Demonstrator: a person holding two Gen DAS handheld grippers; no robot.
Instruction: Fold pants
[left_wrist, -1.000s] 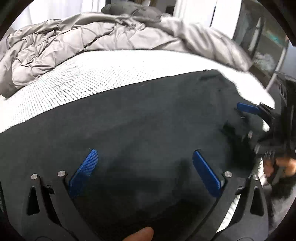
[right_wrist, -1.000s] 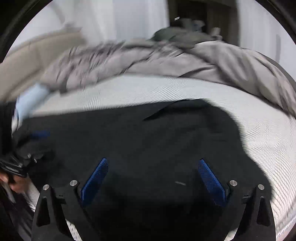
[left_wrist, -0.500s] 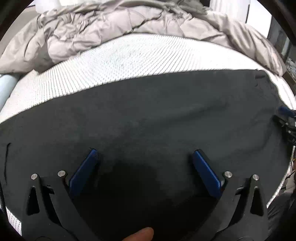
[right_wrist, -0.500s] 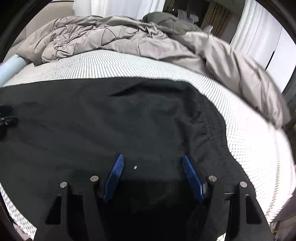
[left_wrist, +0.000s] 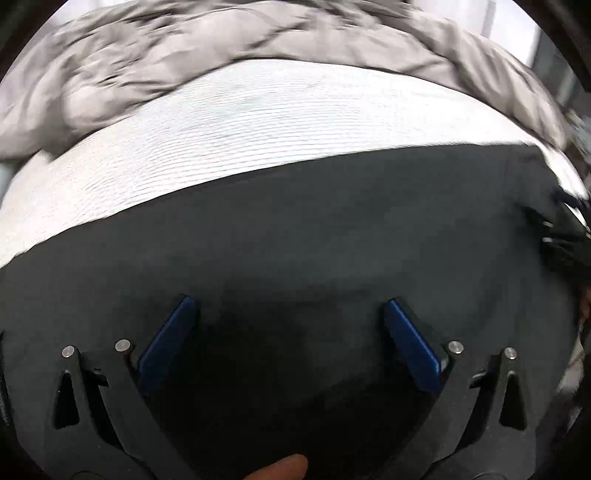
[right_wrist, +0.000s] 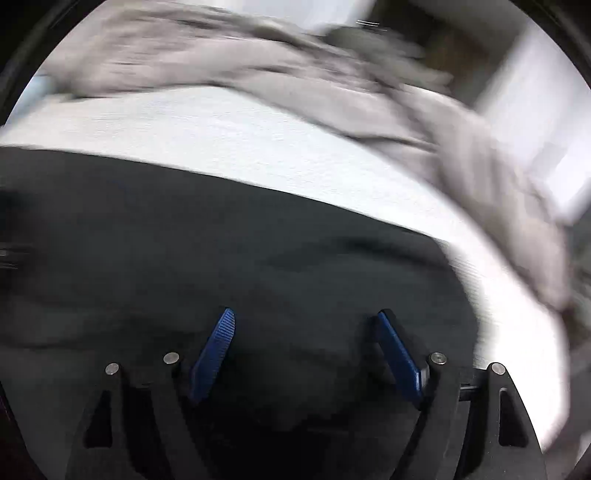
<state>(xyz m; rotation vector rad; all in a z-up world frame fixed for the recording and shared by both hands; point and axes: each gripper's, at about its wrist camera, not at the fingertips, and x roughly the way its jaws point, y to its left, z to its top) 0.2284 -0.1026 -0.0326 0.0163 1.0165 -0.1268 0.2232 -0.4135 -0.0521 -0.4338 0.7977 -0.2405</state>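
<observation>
Bed with white ribbed mattress cover (left_wrist: 258, 122) is the work surface: broad and flat, so the garment can lie fully spread for folding. Crumpled grey quilted duvet (left_wrist: 184, 48) sits bunched beyond both tools at the far side, likely shoved back to free that space.

Black fabric pants (left_wrist: 295, 229) lie flat on the mattress cover, directly ahead of and under both tools, far edge running straight across. Looks smoothed out, fold not yet made from what I can see.

Left tool (left_wrist: 291, 339): blue pads wide apart, nothing between them, hovering over the pants' near portion. Right tool (right_wrist: 304, 350): jaws opening, pads apart, only cloth below, no pinch. Right view is motion-blurred; contact with the fabric is unclear.

Fingertip (left_wrist: 284, 469) shows at the left tool's base.
</observation>
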